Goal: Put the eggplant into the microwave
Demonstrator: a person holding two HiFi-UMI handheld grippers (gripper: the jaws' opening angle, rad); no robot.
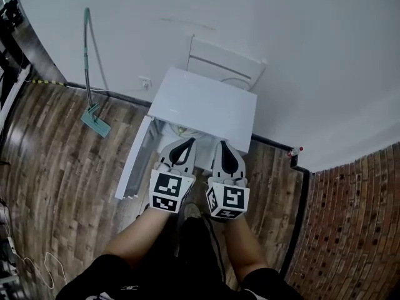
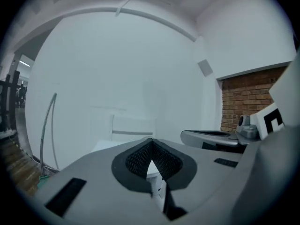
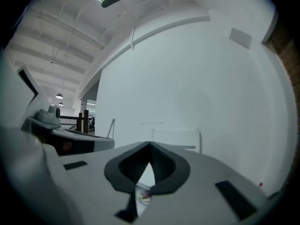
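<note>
Grippers both clenched, empty: left gripper (image 1: 185,144) beside right gripper (image 1: 224,146), above white microwave (image 1: 203,105), door open.

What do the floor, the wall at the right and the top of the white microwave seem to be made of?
Floor: wood planks or wood-look laminate, slightly glossy; grain and staggered joints show.
Right wall: red-brown brick, matt; pale mortar lines run between the courses.
Top of the microwave: a smooth, plain white panel, probably painted metal or plastic; the look does not tell which.
</note>
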